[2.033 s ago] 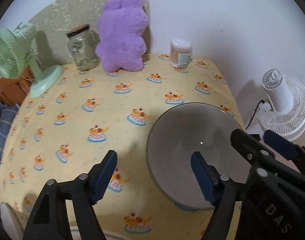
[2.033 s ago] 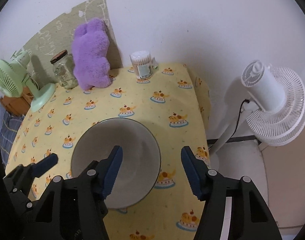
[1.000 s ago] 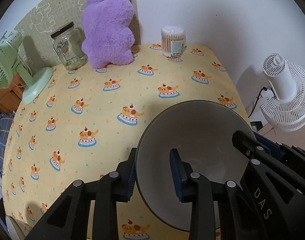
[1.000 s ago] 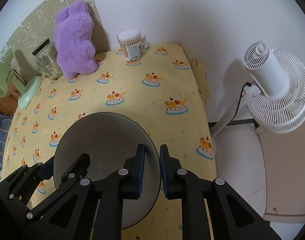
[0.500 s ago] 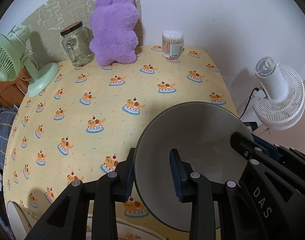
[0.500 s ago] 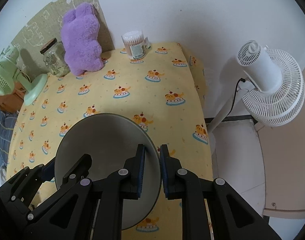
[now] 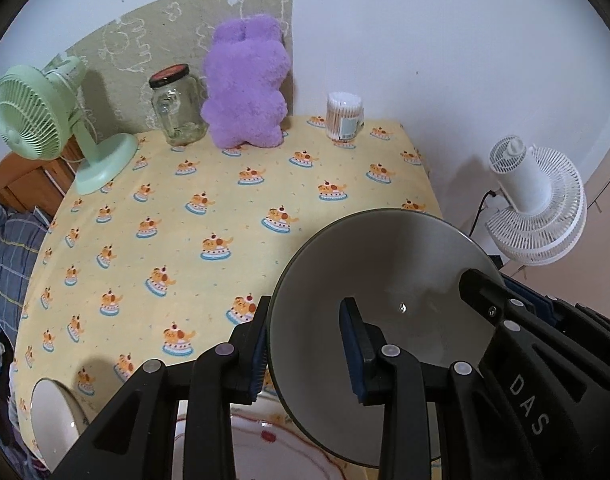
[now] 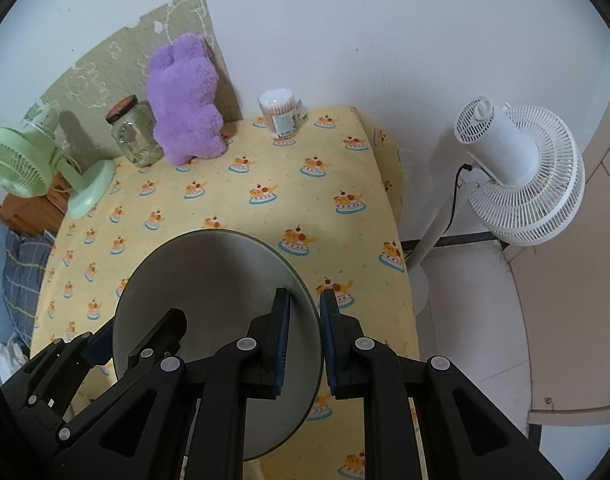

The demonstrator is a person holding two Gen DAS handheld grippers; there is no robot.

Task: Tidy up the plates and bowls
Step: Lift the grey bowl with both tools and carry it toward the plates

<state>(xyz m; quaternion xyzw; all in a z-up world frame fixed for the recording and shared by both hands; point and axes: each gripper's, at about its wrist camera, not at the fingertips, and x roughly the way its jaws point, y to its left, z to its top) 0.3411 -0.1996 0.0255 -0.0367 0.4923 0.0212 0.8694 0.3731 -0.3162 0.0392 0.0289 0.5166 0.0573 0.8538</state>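
A large grey bowl (image 7: 389,276) (image 8: 213,280) hangs above the yellow tablecloth (image 7: 209,208), gripped from both sides. My left gripper (image 7: 307,344) is shut on its left rim, one pad outside and one inside. My right gripper (image 8: 305,328) is shut on its right rim; it shows in the left wrist view as a black arm over the bowl's far side. Below the bowl lies a white plate (image 7: 265,452) with a red line pattern. A white bowl (image 7: 53,420) sits at the table's near left corner.
Along the back wall stand a green desk fan (image 7: 37,120), a glass jar (image 7: 177,108), a purple plush toy (image 7: 245,84) and a tub of cotton swabs (image 7: 343,116). A white floor fan (image 8: 517,176) stands right of the table. A striped blue cloth (image 7: 9,252) lies left.
Both grippers closed on the bowl's rim, then lifted it up off the cloth. The table now looks farther away, and the patterned plate and white bowl have come into view below.
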